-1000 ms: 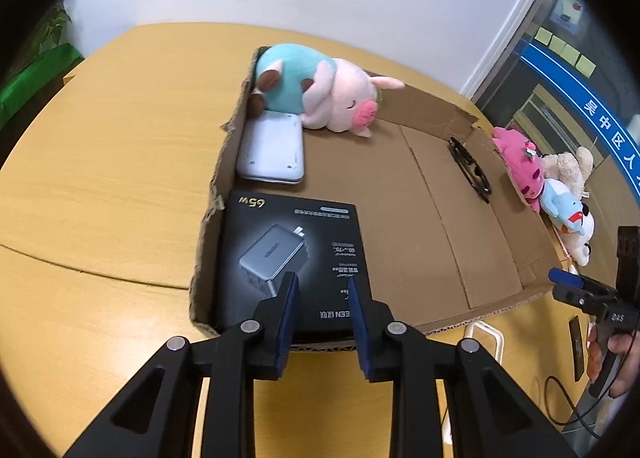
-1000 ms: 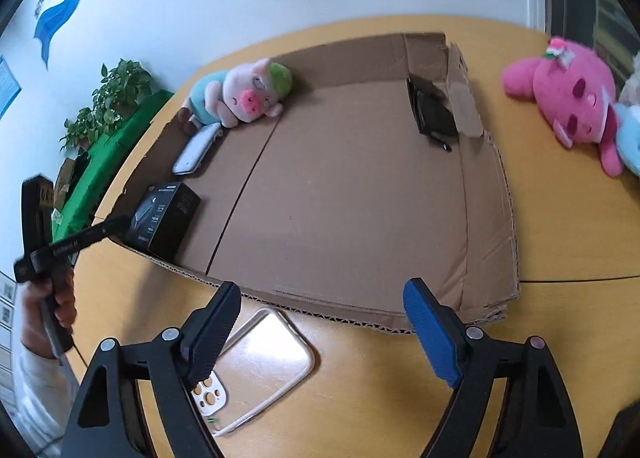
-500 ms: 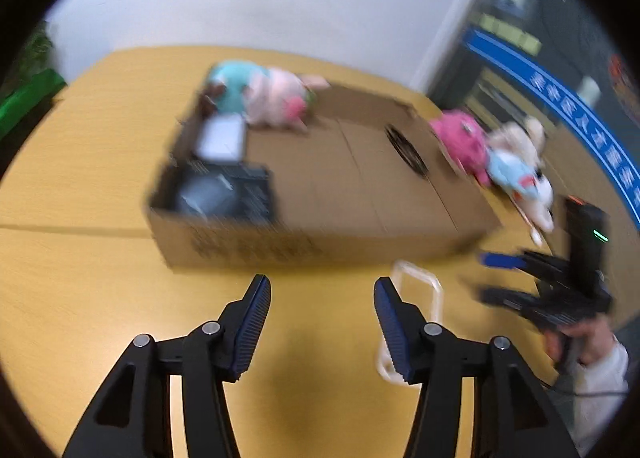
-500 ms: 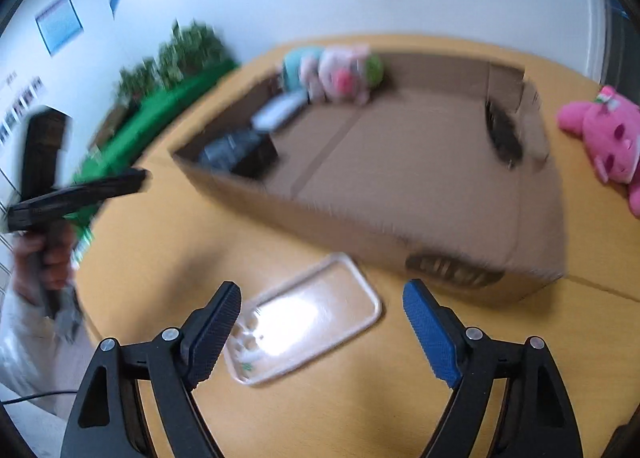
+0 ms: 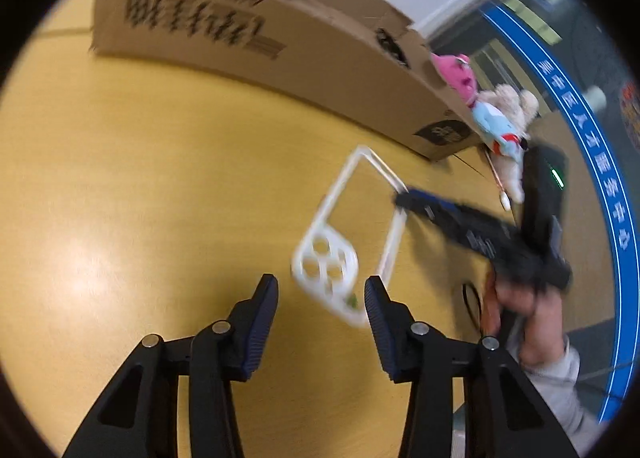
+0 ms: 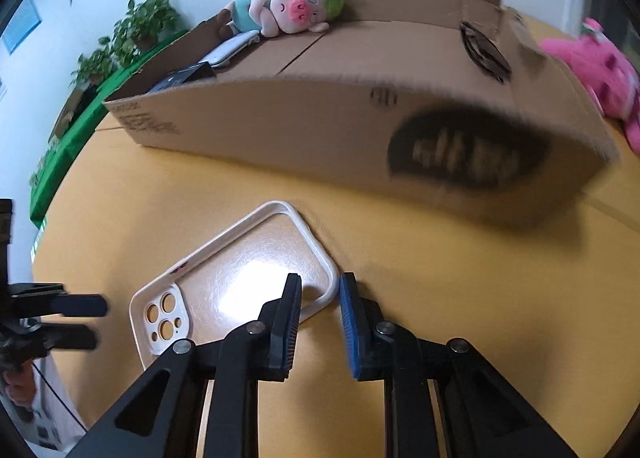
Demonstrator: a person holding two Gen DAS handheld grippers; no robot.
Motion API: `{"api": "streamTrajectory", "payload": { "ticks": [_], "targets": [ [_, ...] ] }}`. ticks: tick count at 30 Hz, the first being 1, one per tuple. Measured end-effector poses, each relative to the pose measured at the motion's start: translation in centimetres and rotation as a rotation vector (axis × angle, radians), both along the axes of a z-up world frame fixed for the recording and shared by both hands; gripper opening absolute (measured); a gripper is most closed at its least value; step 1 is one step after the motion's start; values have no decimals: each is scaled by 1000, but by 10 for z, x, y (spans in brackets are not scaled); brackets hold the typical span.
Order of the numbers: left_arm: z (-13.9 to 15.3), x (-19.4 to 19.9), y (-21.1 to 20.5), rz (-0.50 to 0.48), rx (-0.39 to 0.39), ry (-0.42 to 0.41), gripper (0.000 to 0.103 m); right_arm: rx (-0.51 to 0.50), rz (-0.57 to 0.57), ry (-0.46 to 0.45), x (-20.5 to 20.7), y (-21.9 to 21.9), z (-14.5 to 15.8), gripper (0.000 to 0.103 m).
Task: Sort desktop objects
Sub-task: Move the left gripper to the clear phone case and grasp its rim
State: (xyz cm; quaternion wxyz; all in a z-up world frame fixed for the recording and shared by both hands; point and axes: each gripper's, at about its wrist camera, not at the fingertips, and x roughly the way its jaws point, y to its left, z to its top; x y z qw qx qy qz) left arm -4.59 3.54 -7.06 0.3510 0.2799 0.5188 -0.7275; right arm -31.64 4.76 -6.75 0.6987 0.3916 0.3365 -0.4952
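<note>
Right wrist view: the right gripper (image 6: 320,302) sits low over the yellow table (image 6: 480,278), its blades narrowed around one corner of the white phone case (image 6: 236,278). One blade is inside the rim, the other just outside; whether they actually pinch the rim cannot be told, as a thin gap shows on each side. The case lies flat on the table, camera cut-outs toward the near left, just in front of the cardboard box (image 6: 320,130).

In the box: a pig plush (image 6: 296,10) at the far wall, a white flat device (image 6: 230,50) beside it, a black carton (image 6: 184,76) at the left end, a dark item (image 6: 484,48) at the right end, too blurred to name. A pink plush (image 6: 600,70) lies outside the box on the right.

Left wrist view: the left gripper (image 5: 320,298) is spread wide and holds nothing. It hovers near the cut-out end of the case (image 5: 344,242), apart from it. The frame is motion-blurred. The right gripper (image 5: 404,200) reaches in from the right to the case's far corner. A pale plush (image 5: 504,118) lies past the box's right end, next to the pink one (image 5: 460,72).
</note>
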Motion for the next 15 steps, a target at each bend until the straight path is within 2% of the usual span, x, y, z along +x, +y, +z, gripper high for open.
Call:
{"api": "streamTrajectory", "payload": {
  "ticks": [2, 5, 6, 11, 13, 14, 15],
  "targets": [
    [-4, 2, 2, 17, 20, -7, 39, -1, -1, -38, 7, 27, 0, 18],
    [-9, 5, 4, 19, 18, -55, 16, 12, -16, -75, 12, 58, -1, 19],
    [-10, 7, 4, 24, 15, -56, 14, 19, -18, -89, 12, 64, -1, 20],
    [-1, 14, 5, 34, -3, -100, 14, 20, -9, -83, 11, 78, 5, 24],
    [7, 21, 10, 34, -10, -88, 14, 0, 13, -77, 12, 74, 10, 35],
    [10, 23, 14, 30, -7, -94, 17, -9, 21, -69, 14, 72, 12, 35],
    [12, 24, 17, 21, 1, -109, 26, -15, 29, -59, 15, 67, 12, 35]
  ]
}}
